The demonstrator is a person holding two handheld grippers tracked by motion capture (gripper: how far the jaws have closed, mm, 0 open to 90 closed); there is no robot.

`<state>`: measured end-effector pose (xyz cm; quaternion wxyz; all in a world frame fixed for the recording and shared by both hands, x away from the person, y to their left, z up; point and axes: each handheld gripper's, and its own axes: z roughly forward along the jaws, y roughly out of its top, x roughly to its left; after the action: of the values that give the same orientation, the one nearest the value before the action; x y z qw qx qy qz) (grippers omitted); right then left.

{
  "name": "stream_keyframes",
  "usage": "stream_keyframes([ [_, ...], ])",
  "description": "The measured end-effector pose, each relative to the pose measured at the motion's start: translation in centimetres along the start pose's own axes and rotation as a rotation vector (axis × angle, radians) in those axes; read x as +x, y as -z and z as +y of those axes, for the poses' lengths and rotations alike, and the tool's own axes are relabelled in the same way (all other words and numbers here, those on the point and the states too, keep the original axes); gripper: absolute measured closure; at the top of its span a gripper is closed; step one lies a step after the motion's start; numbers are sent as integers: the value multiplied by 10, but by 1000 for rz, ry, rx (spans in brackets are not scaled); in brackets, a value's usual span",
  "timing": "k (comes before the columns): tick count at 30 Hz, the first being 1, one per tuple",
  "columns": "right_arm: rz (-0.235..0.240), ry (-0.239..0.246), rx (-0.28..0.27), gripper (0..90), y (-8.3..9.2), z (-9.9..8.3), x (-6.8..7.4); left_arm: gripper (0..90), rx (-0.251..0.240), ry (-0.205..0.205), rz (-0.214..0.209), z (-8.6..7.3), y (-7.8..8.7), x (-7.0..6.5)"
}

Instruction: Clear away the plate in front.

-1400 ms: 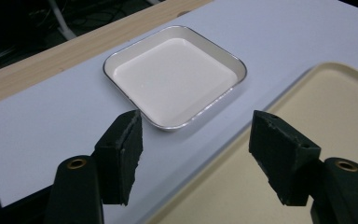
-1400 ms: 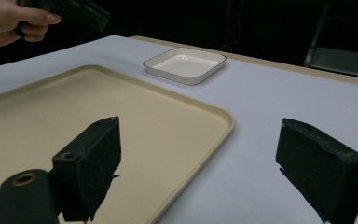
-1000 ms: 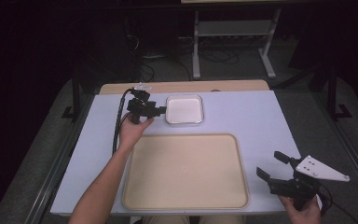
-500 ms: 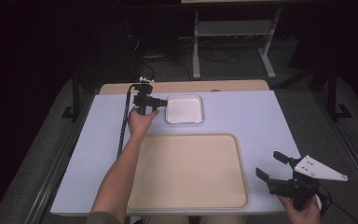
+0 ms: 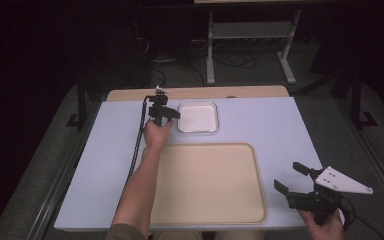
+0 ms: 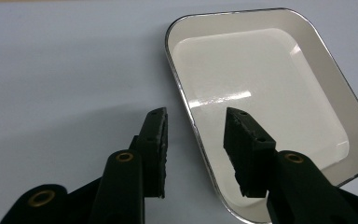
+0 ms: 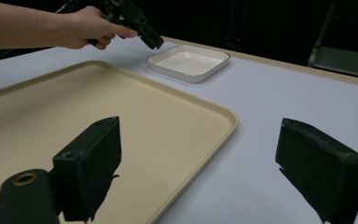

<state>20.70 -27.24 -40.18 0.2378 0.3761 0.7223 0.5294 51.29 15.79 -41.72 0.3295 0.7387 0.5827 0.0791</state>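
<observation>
On the pale lavender table point(image 5: 260, 125), a shallow white dish point(image 5: 198, 117) with a thin metal-bright rim sits toward the far edge, just beyond a large cream tray point(image 5: 205, 182) that lies flat and bare at the near middle. The tabletop rests on a light wooden board that shows along its far side, and grey carpet surrounds it. Behind, the room is dark, with a white metal stand point(image 5: 250, 45) and loose cables on the floor.

The left gripper point(image 5: 166, 115) hangs at the dish's left rim; its jaws have just been closing and now straddle that rim, one outside, one over the basin, with gaps still visible, not pressing. The right gripper point(image 5: 292, 181) rests at the table's near right corner, jaws wide apart and holding nothing.
</observation>
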Motion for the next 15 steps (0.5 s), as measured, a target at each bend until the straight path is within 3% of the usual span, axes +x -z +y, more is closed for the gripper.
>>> stream_keyframes([
  [3, -1, 0, -5, 132, 1, 0, 1, 652, -2, 1, 7, 0, -1, -2],
  [5, 1, -3, -8, 132, 0, 0, 0, 673, 4, -21, 28, 0, -2, -5],
  [11, 12, -2, -2, 132, -2, 1, 1, 676, 47, -55, 69, 4, -10, -15],
  [13, 9, -7, -9, 132, 0, 1, 1, 676, 51, -65, 116, 3, -13, -18],
  [15, 5, -12, -19, 132, 1, 1, 0, 682, 52, -63, 110, 3, -14, -19],
])
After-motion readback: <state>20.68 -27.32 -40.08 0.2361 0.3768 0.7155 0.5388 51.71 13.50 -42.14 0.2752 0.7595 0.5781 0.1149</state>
